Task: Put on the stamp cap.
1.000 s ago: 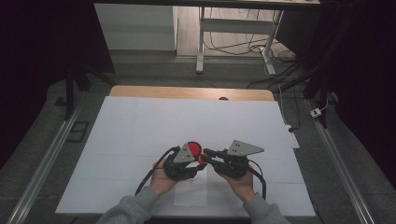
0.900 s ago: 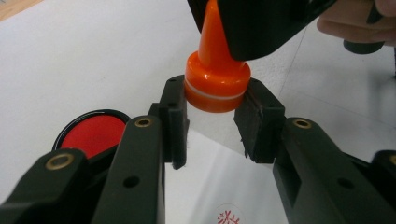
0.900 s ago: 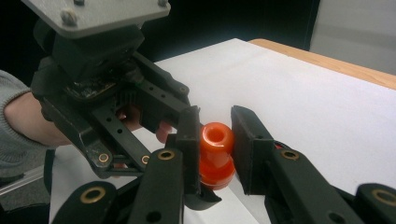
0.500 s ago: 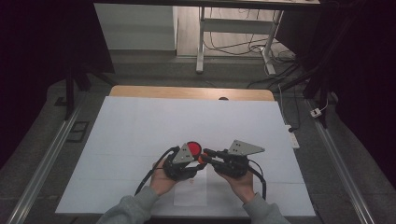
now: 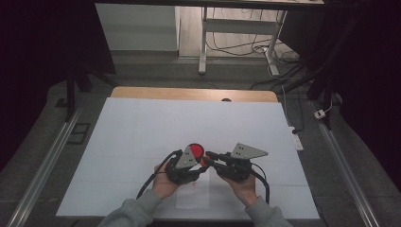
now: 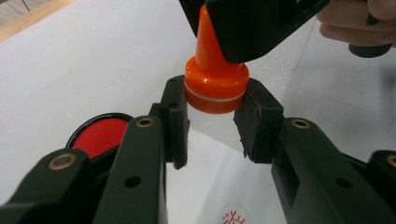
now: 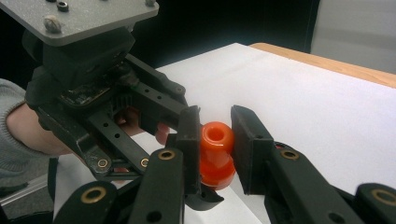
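Keep both grips firm: left gripper [image 6: 212, 121] clamped on the orange stamp's [image 6: 215, 84] wide base, right gripper [image 7: 215, 140] pinching its handle; pull apart straight, over the paper [image 5: 191, 201].

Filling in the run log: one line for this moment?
left gripper: shut on stamp base | right gripper: shut on stamp handle | ink pad: open | paper: stamped

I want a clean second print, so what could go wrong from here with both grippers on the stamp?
Both grippers clamp one small orange stamp: the left gripper at its wide base, the right gripper at its narrow handle. Uneven pulling could twist it loose. It hangs over the paper near a red imprint, so a slip could smudge it. The open ink pad lies close by.
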Available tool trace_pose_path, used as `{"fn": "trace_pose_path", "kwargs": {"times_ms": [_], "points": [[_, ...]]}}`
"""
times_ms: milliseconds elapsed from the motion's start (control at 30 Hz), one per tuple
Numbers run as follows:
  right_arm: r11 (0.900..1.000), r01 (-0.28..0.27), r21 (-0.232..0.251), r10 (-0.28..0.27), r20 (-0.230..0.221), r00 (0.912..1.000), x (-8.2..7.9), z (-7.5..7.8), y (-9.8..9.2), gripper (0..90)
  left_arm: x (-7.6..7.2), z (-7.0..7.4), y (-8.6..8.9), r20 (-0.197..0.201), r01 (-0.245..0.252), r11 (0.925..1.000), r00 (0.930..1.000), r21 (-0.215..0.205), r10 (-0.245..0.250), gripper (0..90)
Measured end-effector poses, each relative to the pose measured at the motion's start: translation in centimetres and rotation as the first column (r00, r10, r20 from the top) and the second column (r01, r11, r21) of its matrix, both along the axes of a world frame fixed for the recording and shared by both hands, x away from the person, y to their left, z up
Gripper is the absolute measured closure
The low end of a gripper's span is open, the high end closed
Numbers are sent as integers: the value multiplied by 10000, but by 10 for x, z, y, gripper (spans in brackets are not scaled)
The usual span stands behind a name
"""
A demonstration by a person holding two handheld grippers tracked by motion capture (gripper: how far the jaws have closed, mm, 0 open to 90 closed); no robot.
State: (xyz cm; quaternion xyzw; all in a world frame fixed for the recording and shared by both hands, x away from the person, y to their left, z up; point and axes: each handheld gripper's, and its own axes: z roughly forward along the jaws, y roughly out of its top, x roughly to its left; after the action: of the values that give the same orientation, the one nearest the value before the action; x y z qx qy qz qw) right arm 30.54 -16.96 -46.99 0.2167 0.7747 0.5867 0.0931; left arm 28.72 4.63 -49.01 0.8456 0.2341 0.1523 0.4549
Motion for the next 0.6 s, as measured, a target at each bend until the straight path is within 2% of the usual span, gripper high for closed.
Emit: {"fn": "trace_pose_path", "kwargs": {"times_ms": [233,400,600], "points": [[9999,42,100,-42,79,10000,-1,-4,0,728,0,-2,0,-107,-41,9999,9999,-117,40,651],[9999,90,66,-91,202,9998,-2,-7,1,730,0,-3,0,-85,-92,9999,9999,121,93,651],[9999,158,-64,-157,133,9998,-2,-13,3,730,1,-7,0,-129,-89,9992,9999,394,94,651]]}}
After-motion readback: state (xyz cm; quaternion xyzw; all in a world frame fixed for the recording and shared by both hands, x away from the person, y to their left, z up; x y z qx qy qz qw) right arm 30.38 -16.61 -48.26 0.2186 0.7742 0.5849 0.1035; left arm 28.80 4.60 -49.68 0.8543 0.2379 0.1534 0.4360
